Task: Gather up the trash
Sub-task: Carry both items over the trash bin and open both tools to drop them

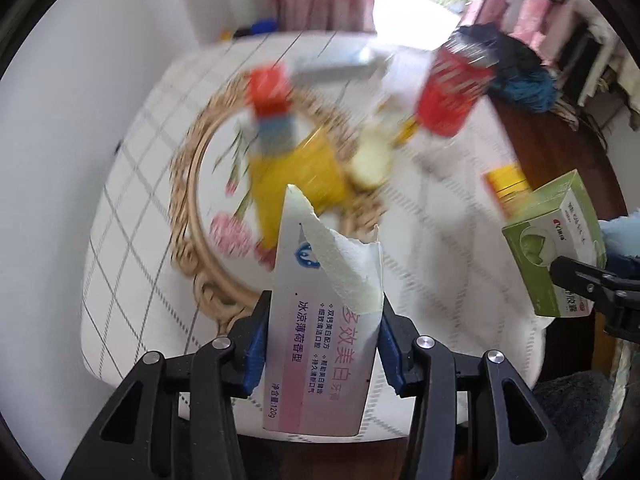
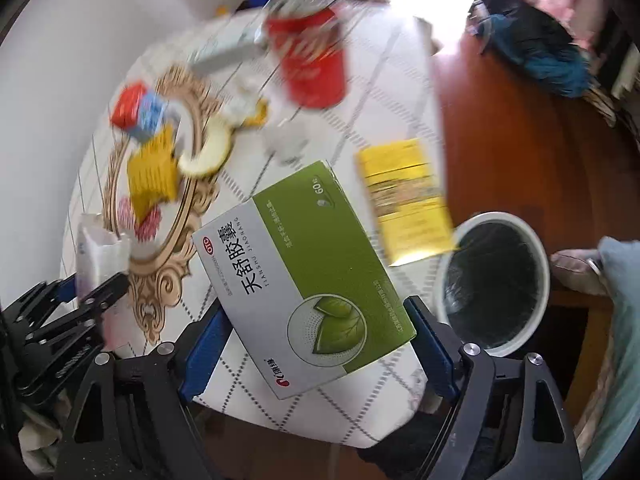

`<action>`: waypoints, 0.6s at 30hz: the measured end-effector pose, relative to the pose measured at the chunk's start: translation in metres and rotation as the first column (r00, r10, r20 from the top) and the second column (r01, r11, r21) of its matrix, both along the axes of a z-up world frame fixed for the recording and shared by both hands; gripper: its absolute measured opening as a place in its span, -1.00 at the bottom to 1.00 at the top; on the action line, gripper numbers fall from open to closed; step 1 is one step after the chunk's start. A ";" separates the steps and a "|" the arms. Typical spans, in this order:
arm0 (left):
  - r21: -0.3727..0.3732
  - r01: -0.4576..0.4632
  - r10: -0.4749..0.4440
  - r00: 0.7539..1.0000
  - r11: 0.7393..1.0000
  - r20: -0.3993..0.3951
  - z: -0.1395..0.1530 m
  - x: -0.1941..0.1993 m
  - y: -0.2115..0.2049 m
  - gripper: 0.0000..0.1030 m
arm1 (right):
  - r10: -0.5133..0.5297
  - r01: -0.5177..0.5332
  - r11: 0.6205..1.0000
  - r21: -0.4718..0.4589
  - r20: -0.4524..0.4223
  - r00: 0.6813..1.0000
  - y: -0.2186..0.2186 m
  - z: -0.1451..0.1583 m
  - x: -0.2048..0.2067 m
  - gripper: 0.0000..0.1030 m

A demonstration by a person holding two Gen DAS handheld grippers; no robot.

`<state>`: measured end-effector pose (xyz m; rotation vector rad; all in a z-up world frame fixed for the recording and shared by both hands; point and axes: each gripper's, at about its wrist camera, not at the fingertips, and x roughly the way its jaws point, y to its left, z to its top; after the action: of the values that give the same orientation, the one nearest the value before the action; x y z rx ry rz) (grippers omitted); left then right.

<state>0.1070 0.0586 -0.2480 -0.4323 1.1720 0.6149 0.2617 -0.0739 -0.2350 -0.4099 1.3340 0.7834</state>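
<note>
My left gripper (image 1: 322, 320) is shut on a white toothpaste box (image 1: 320, 352) with a torn paper towel (image 1: 352, 268) stuck in its open top, held above the table's near edge. My right gripper (image 2: 316, 336) is shut on a green and white medicine box (image 2: 304, 276), also seen at the right of the left wrist view (image 1: 556, 252). The left gripper with its box shows at the lower left of the right wrist view (image 2: 100, 276). A white bin with a black liner (image 2: 496, 280) stands on the floor just right of the medicine box.
On the checked tablecloth (image 2: 320, 408) lie a gold-framed oval tray (image 1: 188, 216) with a yellow packet (image 1: 296, 176) and a red-blue carton (image 1: 272, 108), a peel (image 2: 208, 152), a red can (image 2: 312, 64) and a yellow box (image 2: 404, 196). Brown wooden floor lies to the right.
</note>
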 end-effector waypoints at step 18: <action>-0.303 0.355 -0.301 0.930 0.885 0.210 0.016 0.218 -0.126 -0.14 | -0.472 0.470 0.877 0.095 0.001 0.881 -0.249 0.011 0.130 0.66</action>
<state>0.3249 -0.0674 -0.2315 -0.5451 1.1666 0.0780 0.3916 -0.3231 -0.2242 -0.0101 1.2974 0.4247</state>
